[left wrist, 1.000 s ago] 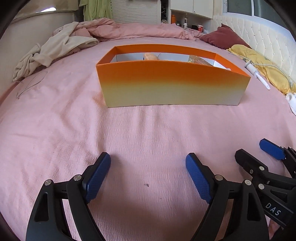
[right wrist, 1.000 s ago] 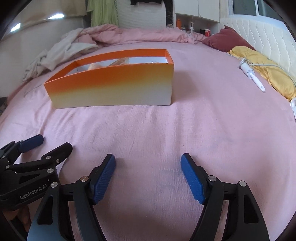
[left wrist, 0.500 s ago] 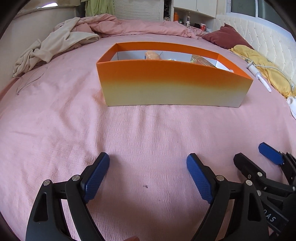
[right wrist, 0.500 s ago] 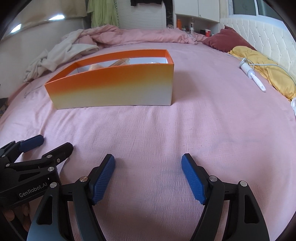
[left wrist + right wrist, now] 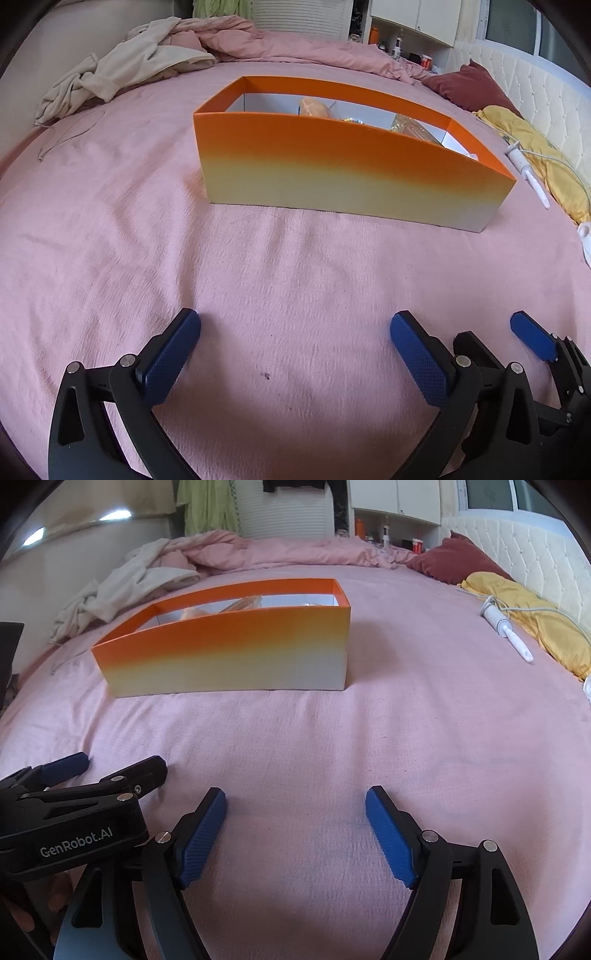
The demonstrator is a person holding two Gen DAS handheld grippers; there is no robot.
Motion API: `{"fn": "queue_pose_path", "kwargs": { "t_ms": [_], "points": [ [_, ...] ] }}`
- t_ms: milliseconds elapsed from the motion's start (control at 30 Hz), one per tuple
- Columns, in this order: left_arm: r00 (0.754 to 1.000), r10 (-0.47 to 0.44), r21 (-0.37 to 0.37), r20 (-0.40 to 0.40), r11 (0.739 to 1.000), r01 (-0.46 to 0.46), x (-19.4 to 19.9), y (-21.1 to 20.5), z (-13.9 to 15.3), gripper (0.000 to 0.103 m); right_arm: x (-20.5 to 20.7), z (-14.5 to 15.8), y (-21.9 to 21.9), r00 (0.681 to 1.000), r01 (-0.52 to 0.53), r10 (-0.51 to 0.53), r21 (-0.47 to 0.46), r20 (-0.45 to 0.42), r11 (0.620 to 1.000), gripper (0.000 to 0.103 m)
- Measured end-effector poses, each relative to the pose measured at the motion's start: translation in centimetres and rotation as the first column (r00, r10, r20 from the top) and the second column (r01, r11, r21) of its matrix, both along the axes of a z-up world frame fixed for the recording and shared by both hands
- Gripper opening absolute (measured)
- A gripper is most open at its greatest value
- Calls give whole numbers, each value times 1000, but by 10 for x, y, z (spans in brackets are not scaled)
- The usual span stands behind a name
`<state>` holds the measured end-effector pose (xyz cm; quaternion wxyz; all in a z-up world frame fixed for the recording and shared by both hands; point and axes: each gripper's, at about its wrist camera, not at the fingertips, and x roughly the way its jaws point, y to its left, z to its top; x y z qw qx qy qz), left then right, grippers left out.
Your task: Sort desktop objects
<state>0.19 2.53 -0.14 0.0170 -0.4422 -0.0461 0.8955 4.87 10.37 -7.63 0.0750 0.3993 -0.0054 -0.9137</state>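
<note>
On the pink bedspread [image 5: 147, 221], an orange-to-cream box [image 5: 343, 173] is sitting near the middle of the bed, its open top showing a few items already lying inside: a pale orange shape [image 5: 314, 108] and something clear and crinkly [image 5: 410, 127], neither sharp enough to name. Between the box and both tools the sheet is lying bare, so the sorting is looking close to finished, or paused between picks.

Nearer the cameras, the left tool [image 5: 295, 354] is hanging over the sheet with its jaws opening to their widest and nothing between them; the right tool [image 5: 295, 834] is sitting just beside it, jaws also spreading apart and gripping nothing.

Further out, well off to the right of the box, a white wand-like device [image 5: 508, 627] on a cord is lying against a yellow cushion [image 5: 535, 616], with a maroon pillow [image 5: 454, 559] and rumpled bedding [image 5: 129, 66] beyond. If anything is left to sort, the next move is probably calling for a long reach by the right tool toward that device.
</note>
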Motion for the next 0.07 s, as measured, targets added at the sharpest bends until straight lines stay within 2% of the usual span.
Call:
{"fn": "queue_pose_path", "kwargs": {
  "t_ms": [67],
  "points": [
    [1000, -5, 25, -18, 1000, 5, 4, -4, 0, 103, 0, 0, 1, 1000, -1, 1, -8, 0, 1000, 79]
  ]
}}
